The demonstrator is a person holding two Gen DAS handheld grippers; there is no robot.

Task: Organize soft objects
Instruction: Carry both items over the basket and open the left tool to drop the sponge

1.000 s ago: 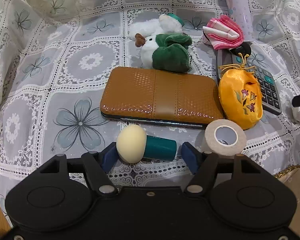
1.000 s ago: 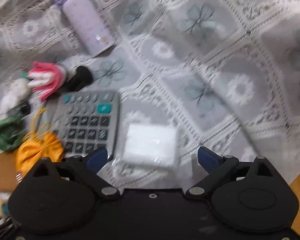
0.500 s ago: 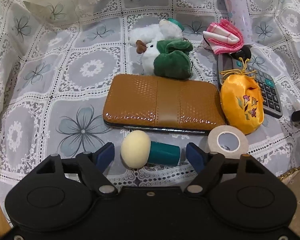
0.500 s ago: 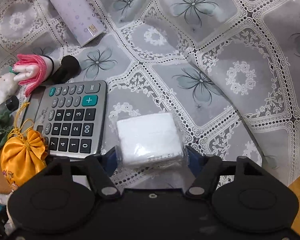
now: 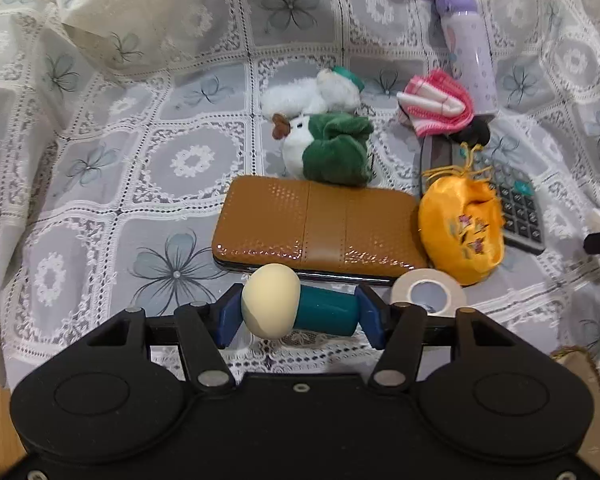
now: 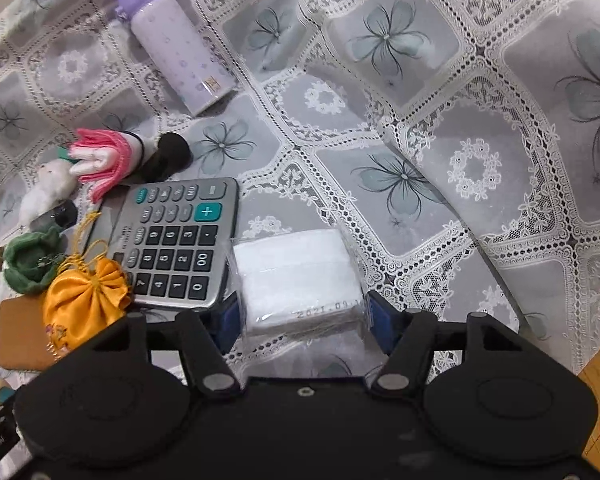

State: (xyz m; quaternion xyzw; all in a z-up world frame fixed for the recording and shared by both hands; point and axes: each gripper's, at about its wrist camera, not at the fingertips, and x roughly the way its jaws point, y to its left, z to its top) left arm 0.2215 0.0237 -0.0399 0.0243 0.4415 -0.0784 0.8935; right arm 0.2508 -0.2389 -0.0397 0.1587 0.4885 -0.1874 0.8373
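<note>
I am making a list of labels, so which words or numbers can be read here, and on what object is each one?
"2021.09.1", cut off after that: printed on the tissue pack.
"00", "0", "+" and single digits: on the calculator keys; the small top keys are too blurred to read.
Gold mark on the purple bottle: too small to read.

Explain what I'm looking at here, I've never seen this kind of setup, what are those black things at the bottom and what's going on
Those black shapes are handheld two-finger grippers, one in each of a person's hands, each carrying a camera looking along its blue fingers. There is no robot arm. The left camera shows the left gripper closed around a cream-and-teal mushroom toy, lying beside a brown wallet, a tape roll and a yellow pouch. The right camera shows the right gripper squeezing a wrapped white tissue pack next to a calculator. Everything rests on a lace tablecloth.
</note>
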